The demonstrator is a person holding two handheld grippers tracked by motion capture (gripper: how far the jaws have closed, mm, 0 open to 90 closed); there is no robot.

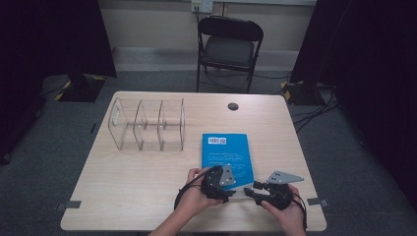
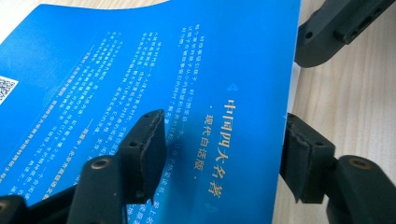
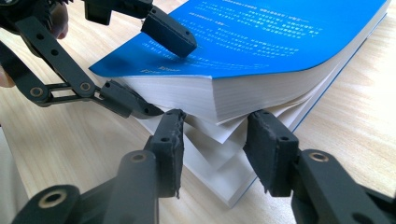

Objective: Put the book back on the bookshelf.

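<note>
Right gripper view, blue book upper right, left gripper grasping its raised cover block at upper left; right gripper released, jaws astride loose lower pages

The blue book, lying between the jaws of the left hand-held gripper, carries gold Chinese characters reading 中国四大名著 and beneath them 现代白话版. Rows of small white Chinese print beyond the jaws are too fine to read. A white barcode label and a QR code sit at its far end.
</note>
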